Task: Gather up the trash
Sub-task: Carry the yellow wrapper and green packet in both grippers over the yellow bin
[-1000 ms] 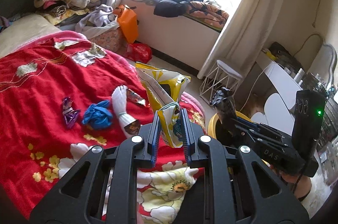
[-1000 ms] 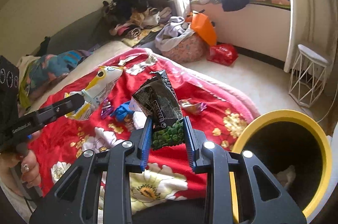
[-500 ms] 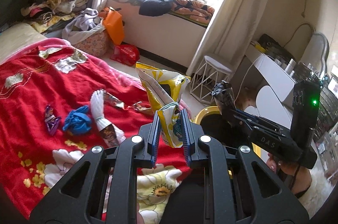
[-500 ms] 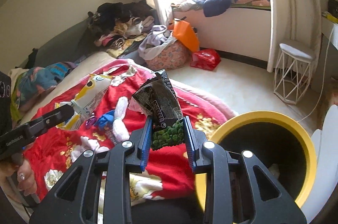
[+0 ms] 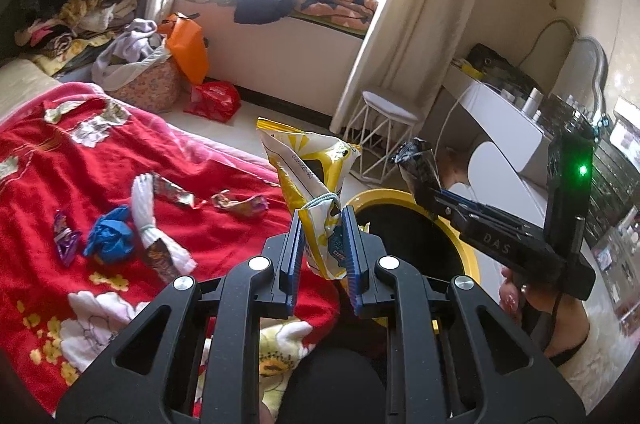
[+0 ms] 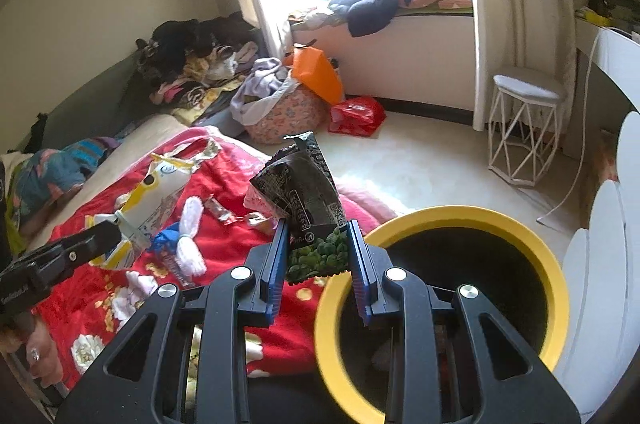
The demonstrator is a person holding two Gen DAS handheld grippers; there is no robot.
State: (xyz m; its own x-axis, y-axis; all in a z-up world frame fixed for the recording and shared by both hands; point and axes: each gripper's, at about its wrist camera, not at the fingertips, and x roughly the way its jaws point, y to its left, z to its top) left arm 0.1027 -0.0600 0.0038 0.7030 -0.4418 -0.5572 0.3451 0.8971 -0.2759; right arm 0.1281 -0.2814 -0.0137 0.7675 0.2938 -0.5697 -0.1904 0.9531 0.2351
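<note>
My left gripper [image 5: 322, 220] is shut on a yellow and white snack bag [image 5: 310, 168], held upright over the bed's edge, just left of the yellow-rimmed bin [image 5: 464, 244]. My right gripper [image 6: 318, 234] is shut on a black snack bag with green peas [image 6: 304, 192], at the bin's [image 6: 468, 214] near left rim. In the right wrist view the left gripper [image 6: 102, 236] shows at the left with the yellow bag [image 6: 154, 198]. In the left wrist view the right gripper [image 5: 418, 180] with its black bag [image 5: 418, 164] hangs over the bin.
On the red flowered blanket [image 5: 60, 160] lie a blue crumpled wrapper [image 5: 108, 234], a white sock-like bundle [image 5: 150, 214], a purple wrapper [image 5: 64, 236] and foil wrappers [image 5: 240, 202]. A white wire stool [image 5: 386, 128], a red bag [image 5: 214, 100], a laundry basket [image 5: 144, 80] and a white desk [image 5: 504, 128] stand on or beside the floor.
Both grippers have swung right from over the blanket toward the bin, each keeping its bag. The bin's opening fills much more of both views.
</note>
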